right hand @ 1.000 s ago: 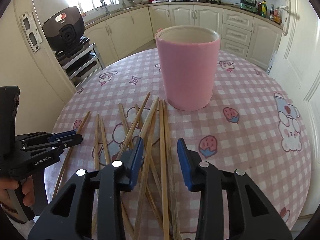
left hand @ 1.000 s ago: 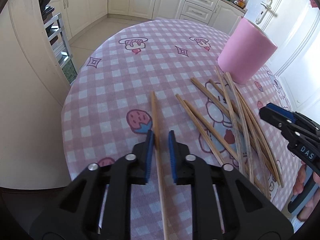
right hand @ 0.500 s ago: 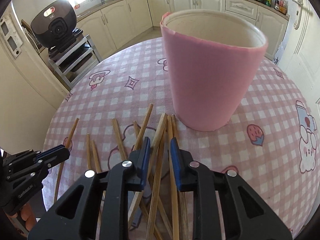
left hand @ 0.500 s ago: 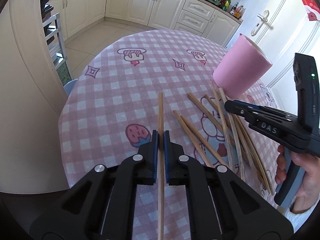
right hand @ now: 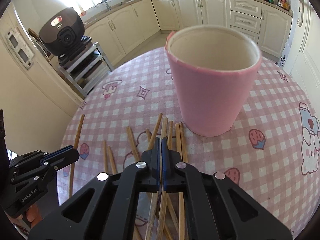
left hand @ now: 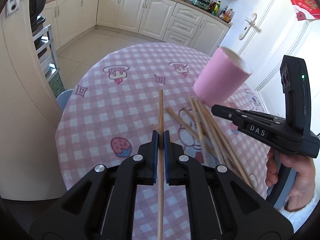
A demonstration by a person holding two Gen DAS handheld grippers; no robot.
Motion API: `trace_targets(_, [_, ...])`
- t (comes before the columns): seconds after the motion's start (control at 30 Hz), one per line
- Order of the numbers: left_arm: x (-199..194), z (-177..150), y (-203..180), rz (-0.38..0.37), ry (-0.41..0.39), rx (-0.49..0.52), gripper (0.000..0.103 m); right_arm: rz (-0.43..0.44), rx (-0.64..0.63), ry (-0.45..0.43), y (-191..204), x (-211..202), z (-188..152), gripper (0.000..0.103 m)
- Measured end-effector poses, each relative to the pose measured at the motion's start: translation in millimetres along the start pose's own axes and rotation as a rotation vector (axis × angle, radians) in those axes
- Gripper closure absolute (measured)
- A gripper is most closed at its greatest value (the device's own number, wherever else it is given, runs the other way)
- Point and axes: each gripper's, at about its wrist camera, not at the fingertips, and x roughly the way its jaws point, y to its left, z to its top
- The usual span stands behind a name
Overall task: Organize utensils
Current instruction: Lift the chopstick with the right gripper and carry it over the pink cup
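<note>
A tall pink cup (left hand: 220, 82) (right hand: 210, 100) stands upright on the pink checked tablecloth (left hand: 120, 104). Several wooden chopsticks (left hand: 210, 132) (right hand: 130, 140) lie fanned out in front of it. My left gripper (left hand: 160, 138) (right hand: 74, 153) is shut on one chopstick (left hand: 161, 108), which points straight ahead and is raised a little off the cloth. Over the pile, my right gripper (right hand: 161, 142) (left hand: 215, 109) has its jaws closing, the pads pressing on a single chopstick (right hand: 164, 128) whose tip points at the cup's base. A hand (left hand: 290, 176) holds that gripper.
A dark rice cooker (right hand: 62, 34) sits on a metal rack beyond the table's left edge. A pale blue stool (left hand: 64, 100) shows below the table's rim. Cream cabinets (right hand: 200, 6) line the far wall, and a white door (left hand: 280, 40) is at the right.
My left gripper shut on its chopstick and lifted it. My right gripper moved in toward the cup over the pile and its jaws came together on one chopstick.
</note>
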Motion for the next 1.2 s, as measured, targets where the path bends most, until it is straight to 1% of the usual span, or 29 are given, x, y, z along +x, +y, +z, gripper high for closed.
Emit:
trace_targets(0.1, [-6.9,7.0,-9.8,-0.004,-0.008,0.018,0.097,-0.004,-0.014,0.000,1.0,-6.4,0.5,0.102])
trace_targets(0.13, [-8.0,8.9,-11.9,-0.002,-0.012,0.020,0.097,-0.010,-0.025,0.016,1.8,-4.9,1.0,0.099])
trace_targets(0.17, [-8.4,9.8,-13.3,0.002,-0.013,0.023,0.097,-0.013,-0.032,0.044,3.1,-1.0,1.2,0.094])
trace_targets(0.2, [-9.0,9.6,-13.9,0.004,-0.013,0.023,0.097,-0.017,-0.038,0.060,3.5,1.5,1.3,0.087])
trace_targets(0.23, [-8.7,9.1,-13.9,0.007,-0.014,0.021,0.097,-0.019,-0.043,0.054,5.0,2.6,0.9,0.084])
trace_targets(0.3, [-7.2,6.0,-11.1,0.012,-0.007,0.014,0.097,-0.012,-0.048,0.061,9.3,6.3,-0.6,0.082])
trace_targets(0.37, [-5.3,3.5,-8.5,0.017,-0.001,0.010,0.097,0.009,-0.042,0.082,12.9,14.5,-0.6,0.082])
trace_targets(0.43, [-4.2,2.0,-6.4,0.020,0.001,0.007,0.097,0.009,-0.038,0.099,15.7,21.1,0.1,0.082])
trace_targets(0.53, [-3.0,2.0,-2.6,0.023,0.001,0.003,0.097,-0.010,-0.048,0.108,22.2,26.3,2.1,0.082])
trace_targets(0.63, [-2.6,2.2,-0.5,0.024,-0.001,0.006,0.097,-0.052,-0.055,0.121,25.7,32.2,5.2,0.082])
trace_targets(0.67, [-2.4,2.4,0.3,0.022,-0.001,0.004,0.097,-0.047,-0.050,0.129,25.4,35.0,6.3,0.083])
trace_targets(0.77, [-0.8,3.1,0.0,0.018,0.001,0.007,0.097,-0.061,-0.057,0.148,22.0,43.8,4.4,0.092])
trace_targets(0.87, [-0.7,4.6,-1.9,0.021,0.000,0.015,0.097,-0.059,-0.055,0.128,22.4,40.9,4.3,0.096])
trace_targets(0.97, [-3.8,7.8,-6.5,0.012,-0.006,0.025,0.097,-0.039,-0.056,0.089,24.2,27.9,4.5,0.098])
trace_targets(1.1, [-11.2,17.5,-16.5,-0.037,-0.013,0.039,0.097,0.001,-0.044,0.046,25.5,4.9,5.6,0.098])
trace_targets(1.2, [-21.3,28.4,-27.6,-0.090,-0.022,0.056,0.097,0.060,-0.031,-0.010,23.4,-19.6,8.7,0.098])
